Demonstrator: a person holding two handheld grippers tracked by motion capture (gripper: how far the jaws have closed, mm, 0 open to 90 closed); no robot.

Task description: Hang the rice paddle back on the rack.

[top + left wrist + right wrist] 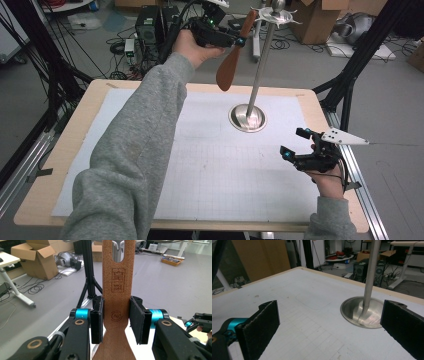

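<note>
My left gripper [116,320] pinches the wooden spatula [116,290], its slot top cut off; right gripper [332,327] spread wide over open mat [294,315].

The light is soft and even, coming from above, with weak shadows. A small glare lies on the metal base [362,312] of the stand. The near jaws in both gripper views are slightly blurred, and the far floor is soft.
</note>
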